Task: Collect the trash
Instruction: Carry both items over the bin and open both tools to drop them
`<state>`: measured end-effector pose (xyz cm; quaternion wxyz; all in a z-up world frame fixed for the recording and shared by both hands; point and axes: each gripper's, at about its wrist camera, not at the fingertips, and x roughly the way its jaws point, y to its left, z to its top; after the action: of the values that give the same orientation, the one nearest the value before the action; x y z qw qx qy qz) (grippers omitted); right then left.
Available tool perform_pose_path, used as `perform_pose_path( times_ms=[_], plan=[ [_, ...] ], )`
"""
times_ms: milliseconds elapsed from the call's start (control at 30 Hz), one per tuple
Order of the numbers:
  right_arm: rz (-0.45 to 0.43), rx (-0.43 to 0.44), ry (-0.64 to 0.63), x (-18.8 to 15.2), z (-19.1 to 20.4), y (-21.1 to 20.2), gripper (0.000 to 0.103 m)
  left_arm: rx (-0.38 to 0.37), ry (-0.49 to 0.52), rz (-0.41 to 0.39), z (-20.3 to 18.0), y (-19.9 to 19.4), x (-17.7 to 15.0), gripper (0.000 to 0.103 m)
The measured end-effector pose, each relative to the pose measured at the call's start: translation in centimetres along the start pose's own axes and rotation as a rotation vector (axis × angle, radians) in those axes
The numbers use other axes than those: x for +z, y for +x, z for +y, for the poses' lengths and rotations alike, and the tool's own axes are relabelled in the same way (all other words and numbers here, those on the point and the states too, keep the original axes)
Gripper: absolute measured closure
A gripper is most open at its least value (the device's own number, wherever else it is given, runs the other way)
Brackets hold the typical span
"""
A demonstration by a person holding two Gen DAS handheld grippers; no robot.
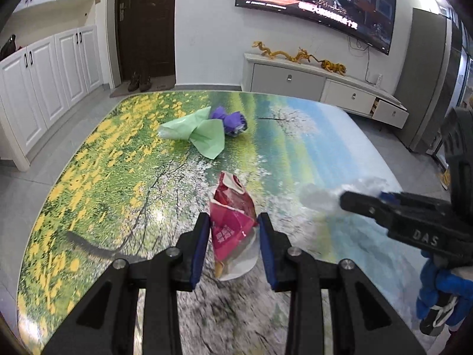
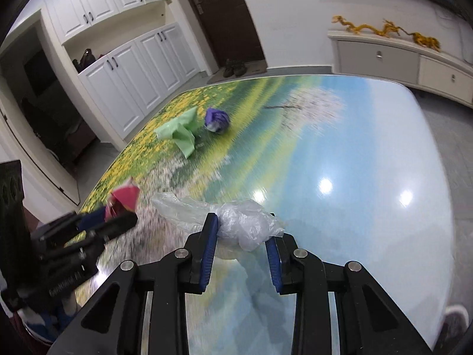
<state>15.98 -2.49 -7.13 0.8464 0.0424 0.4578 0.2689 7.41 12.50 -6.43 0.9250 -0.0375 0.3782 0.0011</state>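
Note:
A crumpled red snack wrapper [image 1: 233,224] lies on the table between the open fingers of my left gripper [image 1: 233,236], which straddle it. A clear plastic bag [image 2: 236,222] lies between the open fingers of my right gripper [image 2: 242,236]. In the left wrist view the right gripper [image 1: 363,204] reaches in from the right over the clear bag [image 1: 319,196]. In the right wrist view the left gripper [image 2: 118,219] sits at the left by the red wrapper [image 2: 124,198]. A green plastic bag [image 1: 198,133] and a purple wad [image 1: 232,119] lie farther back.
The table [image 1: 295,148] has a glossy landscape print. White cabinets [image 1: 44,88] stand at the left, a dark door [image 1: 145,23] behind, a TV [image 1: 316,3] and a low white console [image 1: 319,84] along the far wall.

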Motion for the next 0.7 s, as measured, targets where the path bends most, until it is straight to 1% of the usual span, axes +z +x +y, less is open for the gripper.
perform_pose_path(
  times_ms=[300, 700],
  plan=[
    [-0.049, -0.05, 0.039, -3.9, -0.9, -6.1, 0.072, 0.006, 0.043, -0.05, -2.2, -3.6, -1.1, 0.072],
    [-0.109, -0.083, 0.086, -7.1, -2.4, -11.8, 0.072, 0.017, 0.099, -0.105, -5.3, -7.4, -2.2, 0.072]
  ],
)
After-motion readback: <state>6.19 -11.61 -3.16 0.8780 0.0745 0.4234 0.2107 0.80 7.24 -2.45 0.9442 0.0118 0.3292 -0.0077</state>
